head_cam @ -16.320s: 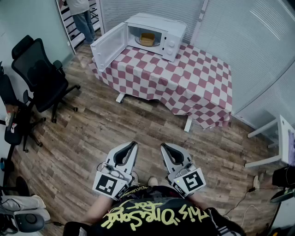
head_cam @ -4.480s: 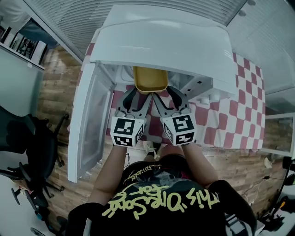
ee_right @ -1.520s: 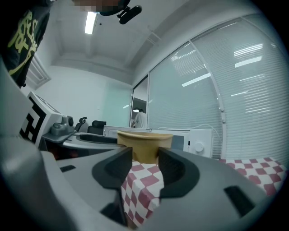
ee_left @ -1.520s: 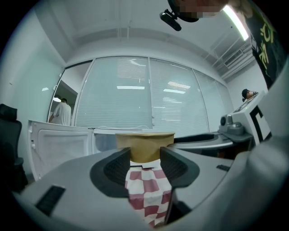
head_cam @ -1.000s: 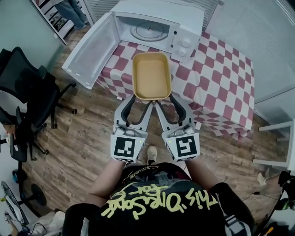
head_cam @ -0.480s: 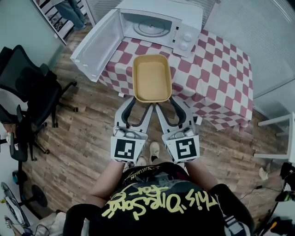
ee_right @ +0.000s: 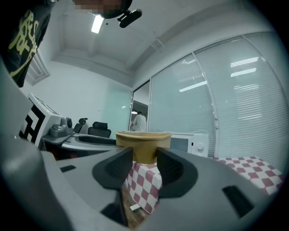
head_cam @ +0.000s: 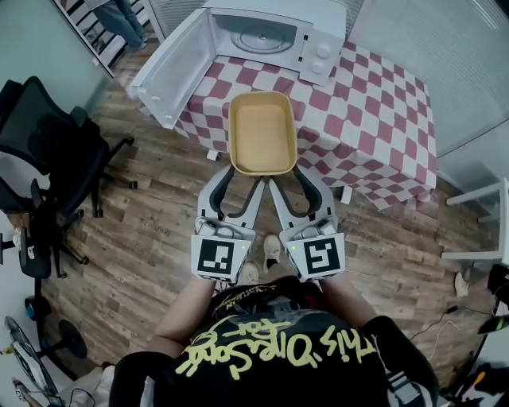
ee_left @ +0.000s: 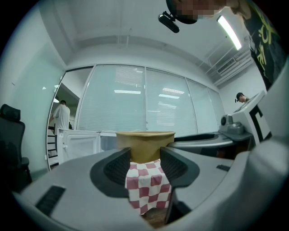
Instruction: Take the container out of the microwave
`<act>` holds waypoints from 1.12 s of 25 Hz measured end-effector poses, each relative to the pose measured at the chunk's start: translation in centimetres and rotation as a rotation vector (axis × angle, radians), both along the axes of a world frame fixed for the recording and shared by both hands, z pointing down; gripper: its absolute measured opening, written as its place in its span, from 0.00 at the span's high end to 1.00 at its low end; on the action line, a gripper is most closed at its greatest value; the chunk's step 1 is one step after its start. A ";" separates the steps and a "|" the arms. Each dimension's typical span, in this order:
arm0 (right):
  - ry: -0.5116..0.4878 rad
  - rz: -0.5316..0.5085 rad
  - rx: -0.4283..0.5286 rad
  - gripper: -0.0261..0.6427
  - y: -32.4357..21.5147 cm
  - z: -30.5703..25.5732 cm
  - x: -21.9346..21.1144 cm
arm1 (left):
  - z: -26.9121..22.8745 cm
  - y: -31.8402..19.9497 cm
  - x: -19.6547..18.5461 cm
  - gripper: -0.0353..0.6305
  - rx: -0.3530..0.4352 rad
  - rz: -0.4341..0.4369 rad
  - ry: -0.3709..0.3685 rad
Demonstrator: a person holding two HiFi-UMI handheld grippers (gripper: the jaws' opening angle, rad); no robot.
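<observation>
Head view: you look steeply down past both hand-held grippers onto a wooden floor (head_cam: 135, 230) and a worktop (head_cam: 374, 103) covered by a red-and-white checked cloth (head_cam: 398, 187).
Container: the shallow tan container (head_cam: 262, 131) is out of the microwave. You hold it level in the air at the worktop's near edge, its long side running away from you and its inside plain tan.
Left hand-held gripper (head_cam: 245, 173): clamped on the left corner of the container's near end. Its own view shows the tan wall pinched between the jaw tips.
Right hand-held gripper (head_cam: 285, 175): clamped on the right corner of the same end, just beside the left one.
Microwave (head_cam: 318, 24): white, on the worktop's far left corner, with the glass turntable (head_cam: 266, 38) showing inside.
Door (head_cam: 167, 75): swung wide open to your left, out past the worktop's edge.
Cloth: drapes over the worktop's sides, with white legs showing below it.
Walls: glass panels with closed blinds (head_cam: 469, 71) run behind and to the right of the worktop.
Chair (head_cam: 48, 151): black office chair on the floor to your left, well apart from the worktop.
Person (head_cam: 123, 20): stands at the top left, beside white shelves.
Side table (head_cam: 485, 230): a white corner at the right edge.
</observation>
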State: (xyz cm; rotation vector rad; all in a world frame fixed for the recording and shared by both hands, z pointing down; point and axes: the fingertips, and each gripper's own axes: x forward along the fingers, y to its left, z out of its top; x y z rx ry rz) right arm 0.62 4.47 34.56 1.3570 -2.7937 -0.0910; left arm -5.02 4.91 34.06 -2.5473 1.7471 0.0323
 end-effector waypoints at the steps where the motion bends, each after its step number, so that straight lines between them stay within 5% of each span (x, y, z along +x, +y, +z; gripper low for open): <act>1: 0.003 0.003 -0.003 0.71 0.3 0.0 -0.1 | 0.0 0.3 -0.1 0.63 0.000 0.001 0.000; 28: -0.009 0.001 0.029 0.72 3.7 -0.3 -1.1 | 0.1 3.7 -1.1 0.63 0.000 0.012 -0.026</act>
